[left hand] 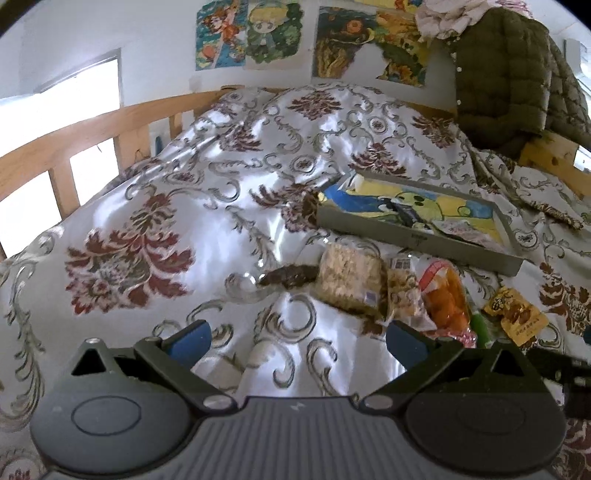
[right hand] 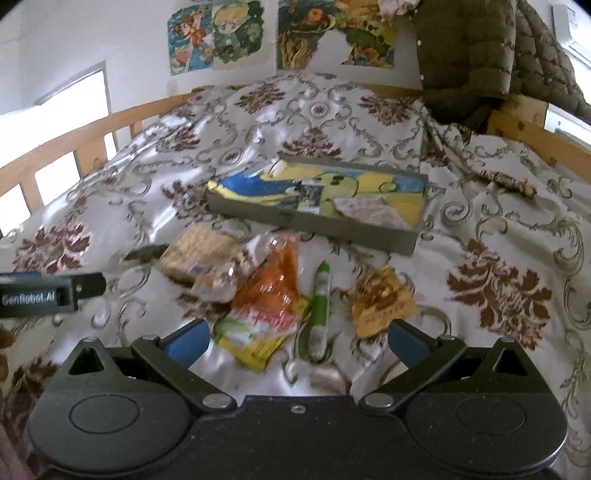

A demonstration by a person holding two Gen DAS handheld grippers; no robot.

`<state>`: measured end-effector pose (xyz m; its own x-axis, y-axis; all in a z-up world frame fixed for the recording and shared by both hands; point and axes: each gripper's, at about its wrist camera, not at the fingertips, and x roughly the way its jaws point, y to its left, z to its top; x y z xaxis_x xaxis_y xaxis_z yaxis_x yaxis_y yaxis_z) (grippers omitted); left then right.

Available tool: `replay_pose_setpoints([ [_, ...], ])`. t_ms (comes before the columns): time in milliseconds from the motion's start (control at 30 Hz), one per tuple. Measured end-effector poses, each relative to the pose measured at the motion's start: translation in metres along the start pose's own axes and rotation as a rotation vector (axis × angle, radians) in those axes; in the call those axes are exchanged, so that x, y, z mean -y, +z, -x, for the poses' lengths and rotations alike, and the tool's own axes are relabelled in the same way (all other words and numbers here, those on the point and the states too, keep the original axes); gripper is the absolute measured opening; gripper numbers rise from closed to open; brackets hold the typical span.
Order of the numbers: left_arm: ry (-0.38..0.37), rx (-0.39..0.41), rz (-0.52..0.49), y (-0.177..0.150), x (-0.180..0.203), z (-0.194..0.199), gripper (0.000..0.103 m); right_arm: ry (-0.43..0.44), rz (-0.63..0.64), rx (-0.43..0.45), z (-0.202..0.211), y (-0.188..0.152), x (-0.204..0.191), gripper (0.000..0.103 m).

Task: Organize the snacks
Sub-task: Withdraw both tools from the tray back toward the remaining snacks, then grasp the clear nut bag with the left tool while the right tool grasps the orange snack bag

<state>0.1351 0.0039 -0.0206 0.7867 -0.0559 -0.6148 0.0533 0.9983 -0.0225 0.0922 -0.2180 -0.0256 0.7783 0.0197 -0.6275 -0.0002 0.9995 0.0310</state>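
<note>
We see a satin bedspread (left hand: 207, 206) with dark red floral medallions and grey scrolls, rumpled over the whole bed. A wooden bed rail (left hand: 74, 140) runs along its left side. On the white wall behind hang two colourful cartoon posters (left hand: 247, 33), the right one (right hand: 332, 33) torn at its lower edge. An olive quilted jacket (left hand: 517, 74) drapes over the bed's far right corner.

Bed (right hand: 147, 177): carries tray and snacks.
Tray (right hand: 314, 221): behind the snacks; one packet (right hand: 373, 210) in it.
Snacks (right hand: 273, 291): row before the tray.
Jacket (right hand: 472, 48): behind, right.
</note>
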Motion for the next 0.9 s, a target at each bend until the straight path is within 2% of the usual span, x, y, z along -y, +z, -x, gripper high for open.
replay_pose_setpoints([
  [133, -0.012, 0.025, -0.044, 0.011, 0.006, -0.012, 0.103, -0.011, -0.019, 0.021, -0.007, 0.01, 0.005, 0.102],
  [500, -0.13, 0.074, -0.129, 0.031, 0.019, -0.059, 0.103, -0.01, -0.017, 0.044, -0.038, 0.027, 0.014, 0.102],
  [700, -0.2, 0.067, -0.128, 0.038, 0.018, -0.09, 0.103, 0.008, 0.007, 0.037, -0.067, 0.033, 0.016, 0.102],
  [900, -0.287, 0.047, -0.134, 0.04, 0.019, -0.105, 0.103, 0.068, 0.068, 0.042, -0.084, 0.03, 0.007, 0.102],
])
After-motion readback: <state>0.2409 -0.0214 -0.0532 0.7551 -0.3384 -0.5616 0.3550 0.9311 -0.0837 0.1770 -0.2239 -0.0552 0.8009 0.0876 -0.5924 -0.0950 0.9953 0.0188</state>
